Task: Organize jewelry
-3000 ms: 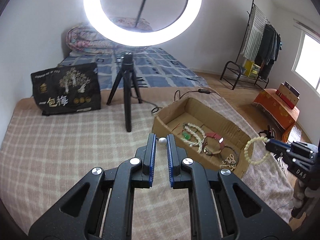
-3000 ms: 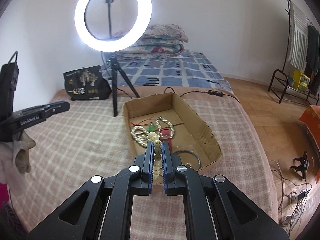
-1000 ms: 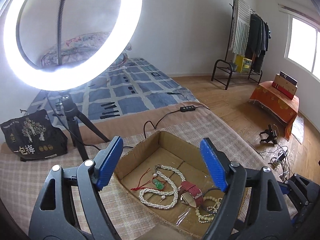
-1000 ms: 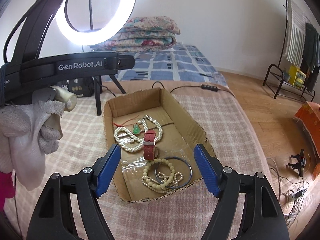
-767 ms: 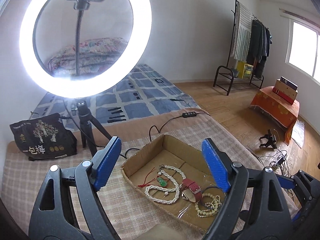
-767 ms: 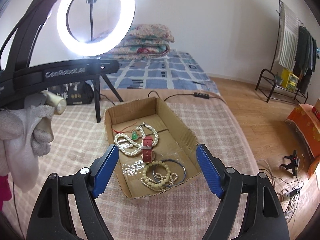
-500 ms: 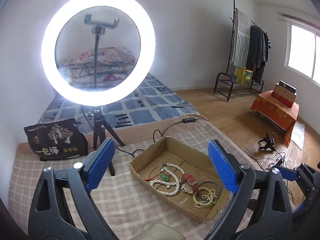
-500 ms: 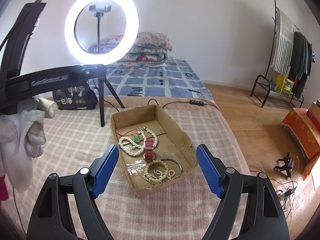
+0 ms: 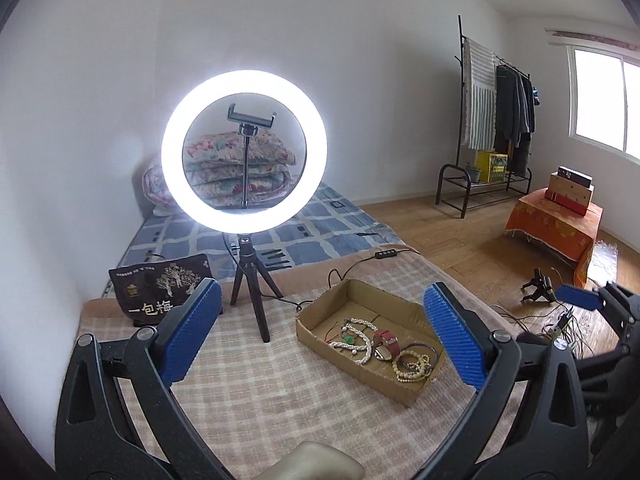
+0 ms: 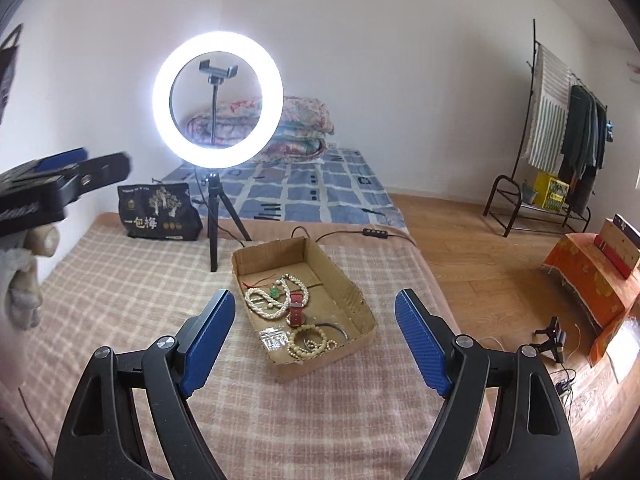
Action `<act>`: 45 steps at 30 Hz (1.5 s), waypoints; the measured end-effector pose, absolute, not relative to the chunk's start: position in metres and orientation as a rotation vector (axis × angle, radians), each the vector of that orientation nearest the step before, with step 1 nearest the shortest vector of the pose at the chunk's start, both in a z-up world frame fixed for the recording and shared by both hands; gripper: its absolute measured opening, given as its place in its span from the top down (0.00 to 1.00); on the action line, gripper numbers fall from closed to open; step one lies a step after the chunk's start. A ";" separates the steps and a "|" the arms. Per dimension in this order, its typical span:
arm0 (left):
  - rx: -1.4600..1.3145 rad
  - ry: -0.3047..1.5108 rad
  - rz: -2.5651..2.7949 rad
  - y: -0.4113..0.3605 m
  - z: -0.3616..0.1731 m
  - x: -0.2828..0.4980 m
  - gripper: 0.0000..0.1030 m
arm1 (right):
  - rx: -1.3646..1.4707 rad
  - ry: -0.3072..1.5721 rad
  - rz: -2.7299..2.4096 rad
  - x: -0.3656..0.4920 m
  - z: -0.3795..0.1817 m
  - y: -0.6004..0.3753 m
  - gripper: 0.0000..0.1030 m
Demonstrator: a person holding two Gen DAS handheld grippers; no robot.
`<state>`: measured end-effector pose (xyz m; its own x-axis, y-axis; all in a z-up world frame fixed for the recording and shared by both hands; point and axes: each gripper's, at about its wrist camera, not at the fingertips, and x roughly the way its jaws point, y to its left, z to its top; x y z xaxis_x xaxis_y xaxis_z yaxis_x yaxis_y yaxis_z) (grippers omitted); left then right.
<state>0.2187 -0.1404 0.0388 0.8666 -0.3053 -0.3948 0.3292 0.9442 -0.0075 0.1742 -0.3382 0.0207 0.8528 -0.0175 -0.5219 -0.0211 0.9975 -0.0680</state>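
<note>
Jewelry lies gathered in the shallow cardboard box [image 10: 304,304], which sits on the checked blanket [image 10: 132,292] ahead of and below both tongs, well apart from either. Inside, seen from the right wrist view, a pearl necklace [image 10: 266,300] with a green pendant [image 10: 274,291] is coiled at the far end, a red-strapped watch [image 10: 296,307] lies just beside it, and nearer the tongs a cream bead bracelet [image 10: 310,342] overlaps a dark thin bangle [image 10: 334,330], with a small clear plastic bag [image 10: 273,338] at their left. Everything rests loose on the box floor, likely because the low walls keep small pieces from scattering over the soft bedding.

Both tongs are empty. The left gripper [image 9: 320,328] has its blue pads spread wide and its jaws are opening further, nothing between them; the box shows through the gap only because it lies beyond. The right gripper [image 10: 310,344] is likewise spread with its jaws opening, holding nothing. Each points down toward the box from a raised, drawn-back stance, which reads as a rest pose with the sorting apparently finished.

A lit ring light [image 9: 244,152] on its tripod stands beyond the box, to the left, probably to brighten the work area.
</note>
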 end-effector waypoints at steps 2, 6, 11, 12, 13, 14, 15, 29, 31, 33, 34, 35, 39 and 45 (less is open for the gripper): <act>0.070 0.389 -0.331 -0.137 0.041 0.206 0.00 | -0.067 0.548 -0.003 0.170 0.023 -0.339 0.20; 0.082 0.377 -0.343 -0.132 0.044 0.179 0.00 | -0.074 0.533 -0.022 0.161 0.028 -0.335 0.20; 0.081 0.392 -0.337 -0.129 0.044 0.160 0.00 | -0.072 0.519 -0.035 0.153 0.032 -0.332 0.20; 0.080 0.397 -0.335 -0.128 0.042 0.156 0.00 | -0.074 0.517 -0.037 0.151 0.032 -0.331 0.20; 0.081 0.401 -0.334 -0.127 0.041 0.153 0.00 | -0.076 0.512 -0.038 0.150 0.033 -0.331 0.20; 0.085 0.406 -0.332 -0.127 0.039 0.150 0.00 | -0.079 0.506 -0.042 0.148 0.032 -0.330 0.20; 0.091 0.414 -0.333 -0.127 0.037 0.147 0.00 | -0.079 0.501 -0.045 0.146 0.032 -0.330 0.19; 0.128 0.481 -0.325 -0.131 0.014 0.138 0.00 | -0.043 0.472 -0.065 0.135 0.023 -0.338 0.11; 0.131 0.486 -0.328 -0.130 0.012 0.138 0.00 | -0.040 0.474 -0.070 0.136 0.021 -0.339 0.11; 0.132 0.492 -0.328 -0.129 0.011 0.139 0.00 | -0.043 0.480 -0.071 0.137 0.018 -0.339 0.11; 0.129 0.493 -0.329 -0.128 0.011 0.138 0.00 | -0.046 0.484 -0.072 0.138 0.017 -0.339 0.11; 0.128 0.493 -0.328 -0.128 0.010 0.139 0.00 | -0.048 0.488 -0.073 0.140 0.016 -0.339 0.11; 0.113 0.500 -0.327 -0.126 0.009 0.140 0.00 | -0.052 0.500 -0.073 0.142 0.013 -0.338 0.11; 0.107 0.510 -0.340 -0.126 0.008 0.142 0.00 | -0.071 0.507 -0.069 0.143 0.011 -0.335 0.11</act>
